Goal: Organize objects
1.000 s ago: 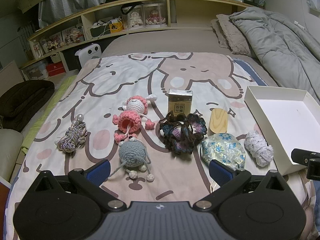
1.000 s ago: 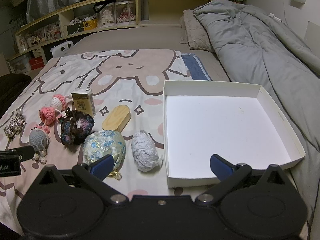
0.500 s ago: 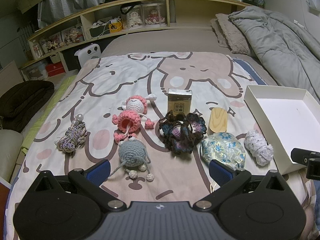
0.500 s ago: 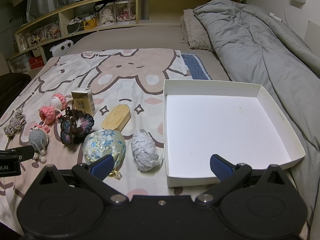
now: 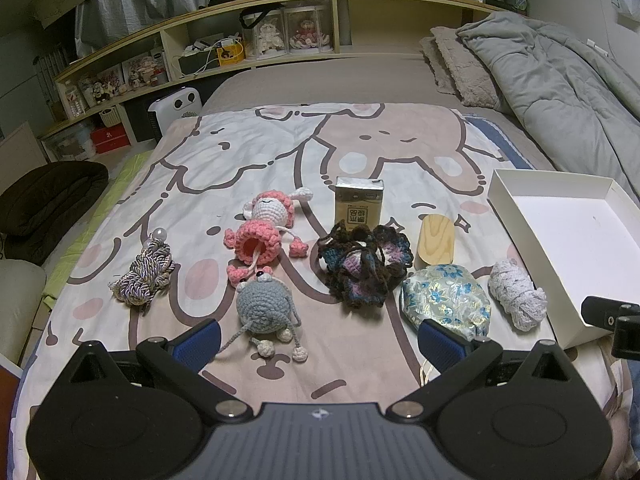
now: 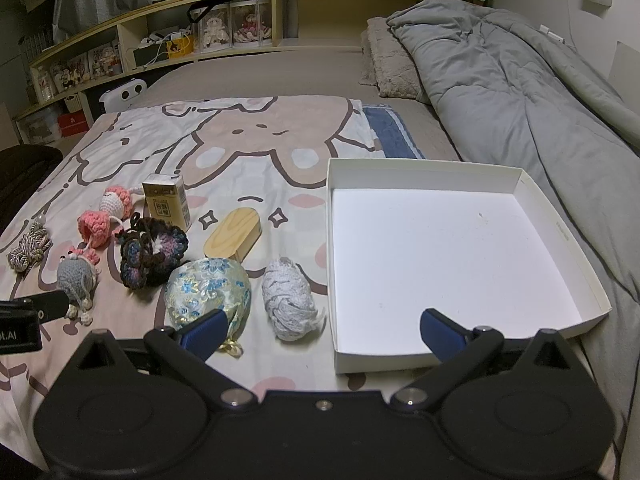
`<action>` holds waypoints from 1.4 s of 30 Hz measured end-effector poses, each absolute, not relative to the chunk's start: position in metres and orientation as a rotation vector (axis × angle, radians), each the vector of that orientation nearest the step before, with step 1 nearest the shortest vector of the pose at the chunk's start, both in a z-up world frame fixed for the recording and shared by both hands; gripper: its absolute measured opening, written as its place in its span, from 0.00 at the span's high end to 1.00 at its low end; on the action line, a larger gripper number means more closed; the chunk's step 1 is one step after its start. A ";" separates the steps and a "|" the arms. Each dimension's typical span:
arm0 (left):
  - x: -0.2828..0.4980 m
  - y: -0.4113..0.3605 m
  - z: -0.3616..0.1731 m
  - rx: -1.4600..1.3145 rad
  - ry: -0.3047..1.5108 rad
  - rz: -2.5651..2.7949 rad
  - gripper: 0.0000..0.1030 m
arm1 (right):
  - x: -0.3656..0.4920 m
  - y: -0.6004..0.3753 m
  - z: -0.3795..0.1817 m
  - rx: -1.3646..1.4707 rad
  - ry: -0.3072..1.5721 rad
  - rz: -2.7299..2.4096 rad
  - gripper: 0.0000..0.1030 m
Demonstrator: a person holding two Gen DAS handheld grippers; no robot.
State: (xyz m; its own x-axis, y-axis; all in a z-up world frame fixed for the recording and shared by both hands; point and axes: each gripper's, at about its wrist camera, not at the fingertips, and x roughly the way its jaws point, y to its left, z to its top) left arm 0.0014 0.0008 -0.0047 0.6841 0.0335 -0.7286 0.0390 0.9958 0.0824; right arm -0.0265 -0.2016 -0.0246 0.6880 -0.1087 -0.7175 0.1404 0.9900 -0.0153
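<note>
Several small items lie on the bunny-print blanket: a cord bundle (image 5: 143,276), a pink crochet doll (image 5: 264,226), a grey crochet doll (image 5: 264,304), a gold carton (image 5: 359,205), a dark crochet flower (image 5: 365,264), a wooden oval (image 5: 436,240), a floral pouch (image 5: 446,300) and a white yarn bundle (image 5: 518,294). An empty white box (image 6: 440,248) sits to their right. My left gripper (image 5: 318,338) is open and empty, just short of the grey doll. My right gripper (image 6: 322,328) is open and empty, near the box's front left corner, beside the yarn bundle (image 6: 288,300).
A grey duvet (image 6: 520,92) and pillows (image 6: 394,64) lie right of the box. A wooden shelf (image 5: 280,36) with dolls and clutter runs behind the bed. A dark cushion (image 5: 48,196) lies off the bed's left side.
</note>
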 end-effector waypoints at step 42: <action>0.002 0.000 -0.005 0.096 0.819 -0.002 0.00 | -0.027 -0.202 -0.026 0.043 0.805 -0.140 0.00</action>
State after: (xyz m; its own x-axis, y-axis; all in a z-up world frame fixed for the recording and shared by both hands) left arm 0.0016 0.0001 -0.0045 0.6829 0.0350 -0.7297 0.0393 0.9956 0.0846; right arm -0.0267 -0.2017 -0.0257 0.6844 -0.1083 -0.7211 0.1411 0.9899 -0.0147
